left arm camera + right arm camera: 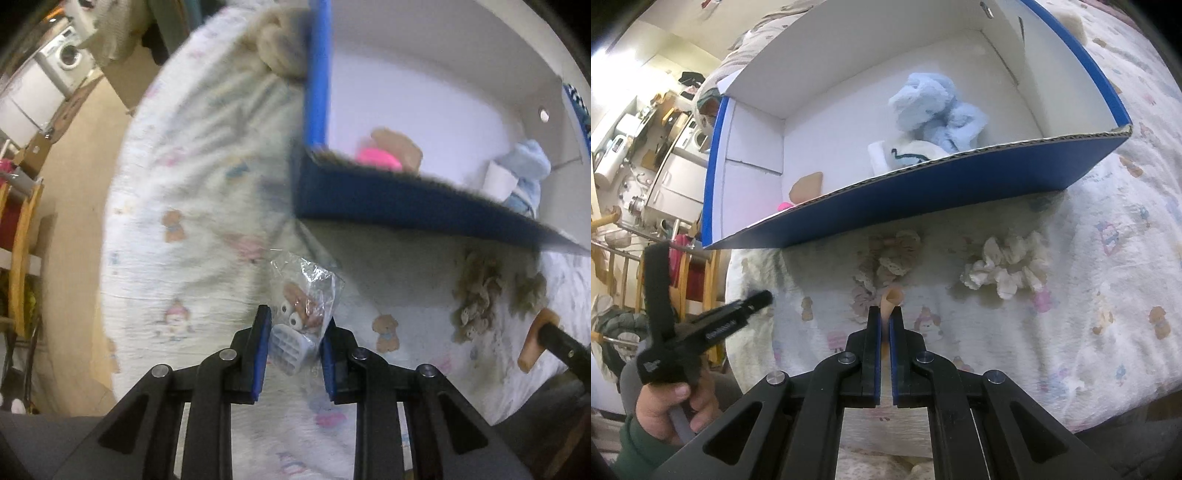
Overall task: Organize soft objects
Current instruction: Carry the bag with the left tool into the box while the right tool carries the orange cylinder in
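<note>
Left gripper (293,334) points down at the printed bedsheet (192,206) with a clear plastic bag (304,295) between its blue pads. The bag holds small brown and white toy pieces and a little white grid-shaped part. The jaws stand narrowly apart around the bag's lower end; the right pad looks to touch the plastic, but whether the left pad presses on it I cannot tell.

From that gripper, the blue cardboard box (388,206) sits at about one o'clock, its white inside open to view. In it lie a brown plush with something bright pink (384,157) and a pale blue plush (528,166) beside a white roll.

Over to the right wrist view: the right gripper (885,317) is clenched on a thin tan piece (891,299) that sticks up from between its pads. Straight ahead at twelve o'clock a beige frilly scrunchie (886,262) lies on the sheet, and at about two o'clock a cream frilly scrunchie (1004,269) lies well apart from it, both just in front of the box wall. At nine o'clock a person's hand (672,410) in a green sleeve grips the handle of the other tool.
</note>
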The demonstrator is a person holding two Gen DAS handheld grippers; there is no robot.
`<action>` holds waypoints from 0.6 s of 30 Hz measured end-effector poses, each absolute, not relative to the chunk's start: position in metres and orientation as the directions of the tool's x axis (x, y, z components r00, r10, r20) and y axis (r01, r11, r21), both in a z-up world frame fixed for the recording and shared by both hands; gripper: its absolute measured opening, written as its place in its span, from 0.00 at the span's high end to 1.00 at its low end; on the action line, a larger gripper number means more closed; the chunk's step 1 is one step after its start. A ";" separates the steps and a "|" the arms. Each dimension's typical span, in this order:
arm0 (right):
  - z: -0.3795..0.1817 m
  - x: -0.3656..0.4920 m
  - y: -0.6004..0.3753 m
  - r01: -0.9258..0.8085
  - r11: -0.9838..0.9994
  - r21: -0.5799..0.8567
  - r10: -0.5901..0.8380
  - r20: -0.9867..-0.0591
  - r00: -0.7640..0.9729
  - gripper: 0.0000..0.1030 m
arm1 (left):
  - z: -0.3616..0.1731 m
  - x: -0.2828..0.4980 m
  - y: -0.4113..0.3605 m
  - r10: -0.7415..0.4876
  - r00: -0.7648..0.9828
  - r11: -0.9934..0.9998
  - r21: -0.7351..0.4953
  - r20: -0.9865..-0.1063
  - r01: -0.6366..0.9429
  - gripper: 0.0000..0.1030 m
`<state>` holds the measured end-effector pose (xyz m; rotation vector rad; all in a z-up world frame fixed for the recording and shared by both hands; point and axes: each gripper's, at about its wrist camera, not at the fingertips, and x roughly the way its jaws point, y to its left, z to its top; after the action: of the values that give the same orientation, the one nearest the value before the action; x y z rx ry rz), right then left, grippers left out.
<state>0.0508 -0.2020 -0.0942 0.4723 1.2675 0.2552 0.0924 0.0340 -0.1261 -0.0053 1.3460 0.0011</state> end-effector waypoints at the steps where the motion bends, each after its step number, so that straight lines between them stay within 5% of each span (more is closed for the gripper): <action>1: -0.094 0.051 -0.202 0.070 0.878 0.474 0.437 -0.852 0.289 0.95 | -0.120 0.091 0.036 0.006 0.241 1.000 0.004 -0.971 -0.008 0.78; 18: -0.051 0.037 -0.214 0.003 0.847 0.531 0.485 -0.776 0.404 0.95 | -0.047 0.053 0.045 0.017 0.412 0.997 -0.014 -0.911 -0.072 0.78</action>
<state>0.0368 -0.2136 -0.0512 0.4977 1.1239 0.3205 0.0533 0.0448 -0.0471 -0.0535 1.1448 0.0557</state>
